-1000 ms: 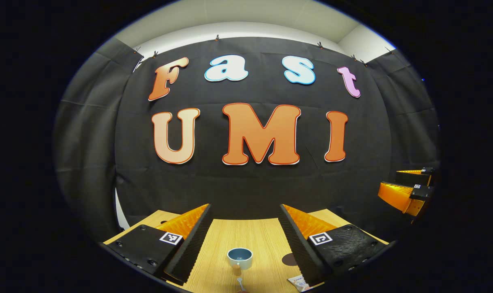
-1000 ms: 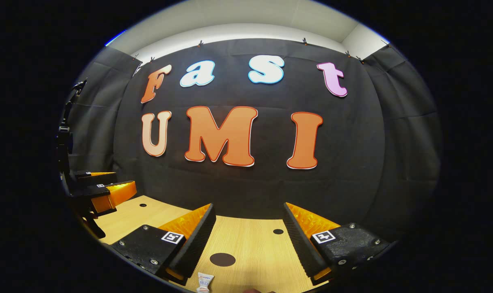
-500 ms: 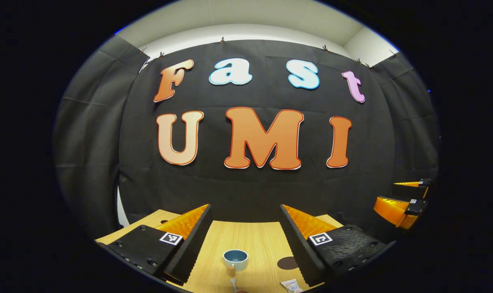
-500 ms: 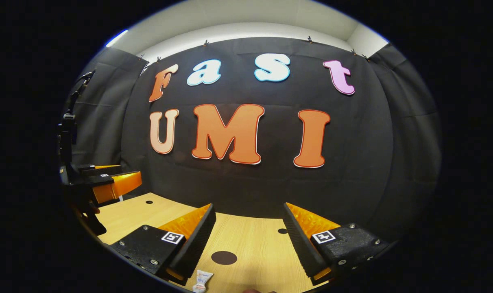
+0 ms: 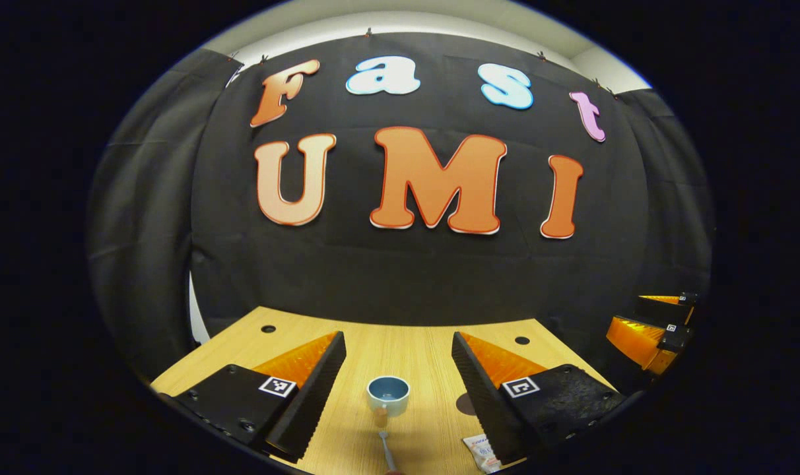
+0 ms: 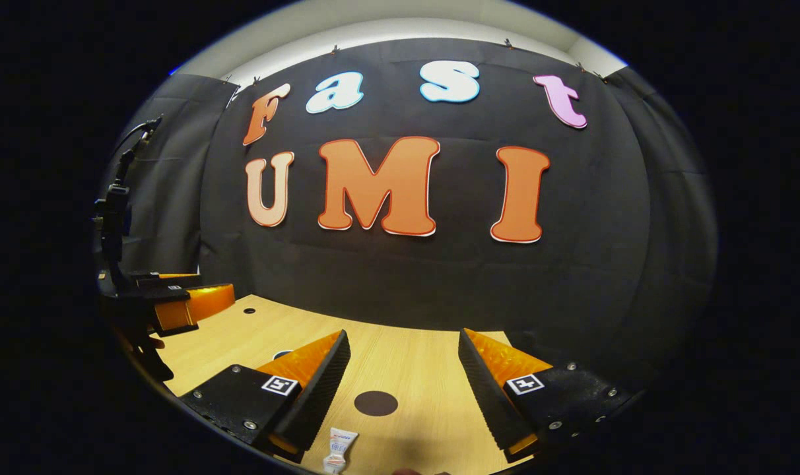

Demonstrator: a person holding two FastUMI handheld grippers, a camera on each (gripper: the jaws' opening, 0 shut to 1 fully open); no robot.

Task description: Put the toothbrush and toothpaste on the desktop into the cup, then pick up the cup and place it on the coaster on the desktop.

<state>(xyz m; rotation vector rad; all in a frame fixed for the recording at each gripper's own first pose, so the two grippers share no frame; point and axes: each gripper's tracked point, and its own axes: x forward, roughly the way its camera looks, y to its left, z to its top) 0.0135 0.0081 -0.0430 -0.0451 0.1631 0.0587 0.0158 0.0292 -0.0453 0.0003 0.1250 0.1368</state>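
Note:
In the left gripper view a small white cup (image 5: 388, 394) with a blue inside stands upright on the wooden desktop (image 5: 400, 349), ahead of my open left gripper (image 5: 397, 338). A toothbrush (image 5: 385, 448) lies just in front of the cup, at the bottom edge. The toothpaste tube (image 5: 481, 452) lies to the right, beside the finger. The dark round coaster (image 5: 465, 404) peeks out behind that finger. In the right gripper view the coaster (image 6: 375, 403) lies between the fingers of my open right gripper (image 6: 403, 333), and the toothpaste (image 6: 338, 448) lies nearer, bottom left. Both grippers hold nothing.
The desktop (image 6: 413, 369) ends at the black cloth wall. Small round holes (image 5: 268, 328) sit near the desktop's far corners. My right gripper (image 5: 651, 326) shows at the far right of the left gripper view, my left gripper (image 6: 175, 303) at the far left of the right gripper view.
Both views have tipped downward, so more of the desktop shows. The cup, toothbrush, toothpaste and coaster lie where they did. Both grippers stay open.

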